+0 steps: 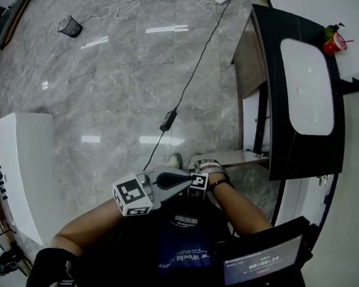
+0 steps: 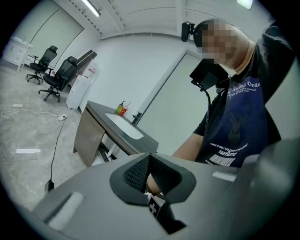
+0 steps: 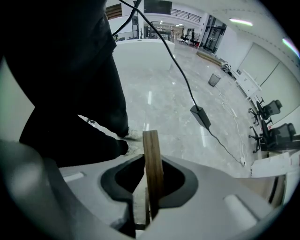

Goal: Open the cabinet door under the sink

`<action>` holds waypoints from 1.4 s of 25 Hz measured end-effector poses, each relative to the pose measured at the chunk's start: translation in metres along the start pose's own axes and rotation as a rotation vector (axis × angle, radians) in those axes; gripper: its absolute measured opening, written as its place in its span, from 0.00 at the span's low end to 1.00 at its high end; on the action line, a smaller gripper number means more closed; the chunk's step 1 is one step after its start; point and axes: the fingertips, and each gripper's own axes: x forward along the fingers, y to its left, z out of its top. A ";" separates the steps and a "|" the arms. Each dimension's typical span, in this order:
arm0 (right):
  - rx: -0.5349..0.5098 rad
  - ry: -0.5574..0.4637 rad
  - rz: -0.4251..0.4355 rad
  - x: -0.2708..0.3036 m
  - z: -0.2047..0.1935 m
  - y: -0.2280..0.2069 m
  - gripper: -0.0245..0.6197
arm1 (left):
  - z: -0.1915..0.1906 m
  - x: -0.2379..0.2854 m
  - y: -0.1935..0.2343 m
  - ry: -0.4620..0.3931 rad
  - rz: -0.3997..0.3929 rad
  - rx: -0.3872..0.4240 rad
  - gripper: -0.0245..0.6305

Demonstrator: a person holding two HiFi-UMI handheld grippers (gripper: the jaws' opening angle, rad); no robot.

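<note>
Wood door edge (image 3: 152, 150) clamped in right gripper (image 3: 150, 187), base hidden.

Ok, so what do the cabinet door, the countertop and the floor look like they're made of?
Cabinet door: wood or wood-look board, matt brown with straight grain on its edge.
Countertop: dark, smooth, stone or laminate, cannot tell which.
Floor: polished grey marble-look tile, with veining, joints and lamp reflections.

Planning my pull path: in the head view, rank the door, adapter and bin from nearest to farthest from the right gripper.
1. Door: clamped in the right gripper, at the hand.
2. Adapter: up and left, mid-frame.
3. Bin: far upper left.
</note>
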 end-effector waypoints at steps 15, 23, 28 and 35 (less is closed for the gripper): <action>0.212 -0.270 0.028 -0.053 0.026 -0.008 0.26 | -0.006 -0.038 -0.015 -0.069 -0.004 -0.012 0.04; 0.471 -0.401 -0.087 -0.124 0.021 -0.021 0.26 | 0.009 -0.055 -0.015 -0.100 -0.019 0.024 0.04; 0.656 -0.471 -0.208 -0.174 0.000 -0.041 0.26 | 0.018 -0.070 -0.013 -0.123 -0.015 0.060 0.04; 0.865 -0.647 -0.335 -0.248 -0.012 -0.073 0.26 | 0.043 -0.082 -0.013 -0.157 0.009 0.077 0.04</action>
